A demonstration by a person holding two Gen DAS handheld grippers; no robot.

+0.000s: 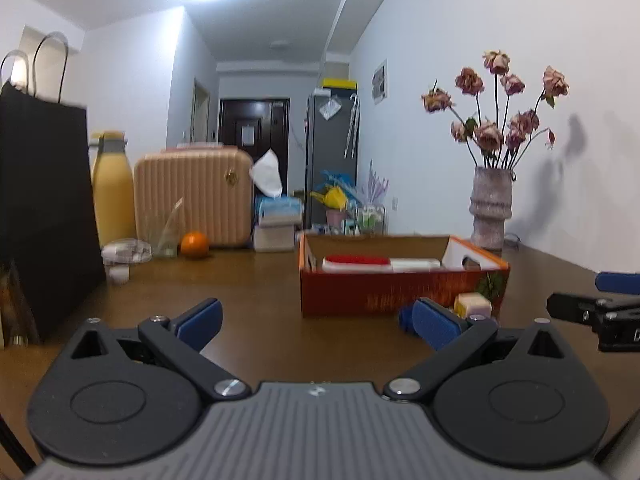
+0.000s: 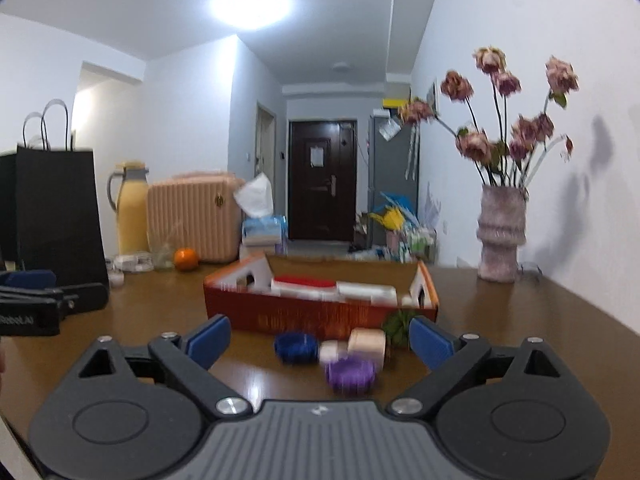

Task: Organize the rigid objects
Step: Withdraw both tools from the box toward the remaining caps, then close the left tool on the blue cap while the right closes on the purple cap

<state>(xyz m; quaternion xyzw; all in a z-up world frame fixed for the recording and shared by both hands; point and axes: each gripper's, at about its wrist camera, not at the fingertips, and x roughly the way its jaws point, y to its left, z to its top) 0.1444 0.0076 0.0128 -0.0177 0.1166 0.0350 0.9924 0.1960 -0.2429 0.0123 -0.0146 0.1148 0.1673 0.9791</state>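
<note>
The table [image 2: 500, 320] ran brown and wide under me, with the orange box [image 2: 320, 314] sitting mid-table and already holding a few flat red-and-white packs. Both grippers hung low over the near edge with jaws spread wide and nothing between them: the left gripper [image 1: 316, 320] faced the box's front wall, the right gripper [image 2: 320, 340] faced the loose pieces lying just in front of the box. I judged the job at its pick-up stage, those pieces not yet boxed. The next move, as I read it, called for easing the right gripper forward and down over the purple spool [image 2: 351, 376], the nearest piece, without nudging the blue spool [image 2: 296, 347] or the pale block [image 2: 366, 346] beside it. Only the right view showed all three; the left view caught just a pale block [image 1: 473, 305] past its own finger, the rest hidden.
</note>
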